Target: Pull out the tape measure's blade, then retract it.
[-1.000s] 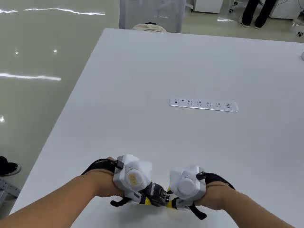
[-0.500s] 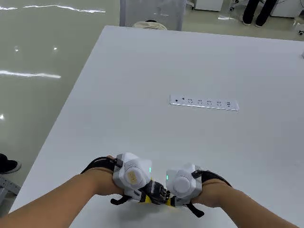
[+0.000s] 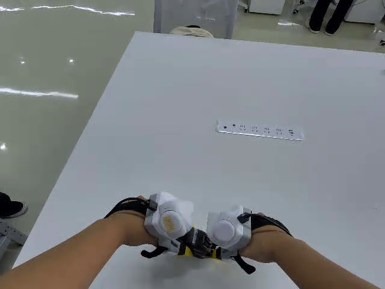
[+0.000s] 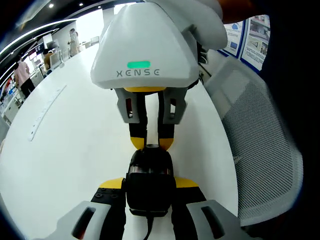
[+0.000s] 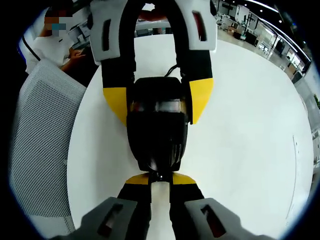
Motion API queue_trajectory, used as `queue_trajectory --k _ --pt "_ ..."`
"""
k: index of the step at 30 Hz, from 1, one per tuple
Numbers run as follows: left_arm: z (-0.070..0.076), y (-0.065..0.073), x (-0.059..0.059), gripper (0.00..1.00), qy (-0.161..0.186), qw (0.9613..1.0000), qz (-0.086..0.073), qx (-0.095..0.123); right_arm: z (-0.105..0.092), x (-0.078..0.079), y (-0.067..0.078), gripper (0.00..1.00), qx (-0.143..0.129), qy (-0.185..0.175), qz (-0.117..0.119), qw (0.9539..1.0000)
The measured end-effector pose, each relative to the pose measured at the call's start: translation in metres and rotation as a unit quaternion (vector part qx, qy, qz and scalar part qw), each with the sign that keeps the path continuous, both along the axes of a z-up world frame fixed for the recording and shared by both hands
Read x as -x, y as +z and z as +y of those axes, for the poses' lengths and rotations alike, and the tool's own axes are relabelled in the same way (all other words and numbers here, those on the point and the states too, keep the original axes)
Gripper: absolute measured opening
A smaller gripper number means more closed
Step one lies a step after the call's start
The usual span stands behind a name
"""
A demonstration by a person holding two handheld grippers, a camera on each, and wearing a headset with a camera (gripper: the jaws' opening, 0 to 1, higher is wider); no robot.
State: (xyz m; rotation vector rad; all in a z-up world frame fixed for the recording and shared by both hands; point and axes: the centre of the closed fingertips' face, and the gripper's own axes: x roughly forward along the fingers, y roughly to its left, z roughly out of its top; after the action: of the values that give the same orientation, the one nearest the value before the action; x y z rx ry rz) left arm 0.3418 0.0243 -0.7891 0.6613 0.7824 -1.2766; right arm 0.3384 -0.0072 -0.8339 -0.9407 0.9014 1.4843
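A black tape measure is held between both grippers low over the white table, near its front edge. My left gripper is shut on the case, its yellow pads pressing both sides of the tape measure. The right gripper faces it, nose to nose. In the right gripper view the right gripper has its yellow tips pinched on the blade's end, right at the mouth of the case. Hardly any blade shows between them. The left gripper clamps the case from above in that view.
A white power strip lies at the table's middle, well beyond the grippers. A grey mesh chair stands just off the table's near edge. The glossy floor lies to the left. People stand far off at the back.
The right gripper has moved left toward the left one, closing the gap. The short yellow stretch of blade seen between them earlier has gone into the case.
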Motion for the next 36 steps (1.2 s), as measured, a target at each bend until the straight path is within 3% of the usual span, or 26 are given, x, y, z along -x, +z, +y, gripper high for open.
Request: queue_trajectory --k 19,36 --pt "0.0 -0.001 0.0 0.31 0.004 1.0 0.0 0.006 -0.012 -0.002 0.0 0.11 0.013 -0.022 0.0 0.9997" --pt "0.0 -0.001 -0.001 0.31 0.007 1.0 -0.001 0.006 -0.019 -0.002 0.0 0.11 0.022 -0.019 -0.001 0.9996"
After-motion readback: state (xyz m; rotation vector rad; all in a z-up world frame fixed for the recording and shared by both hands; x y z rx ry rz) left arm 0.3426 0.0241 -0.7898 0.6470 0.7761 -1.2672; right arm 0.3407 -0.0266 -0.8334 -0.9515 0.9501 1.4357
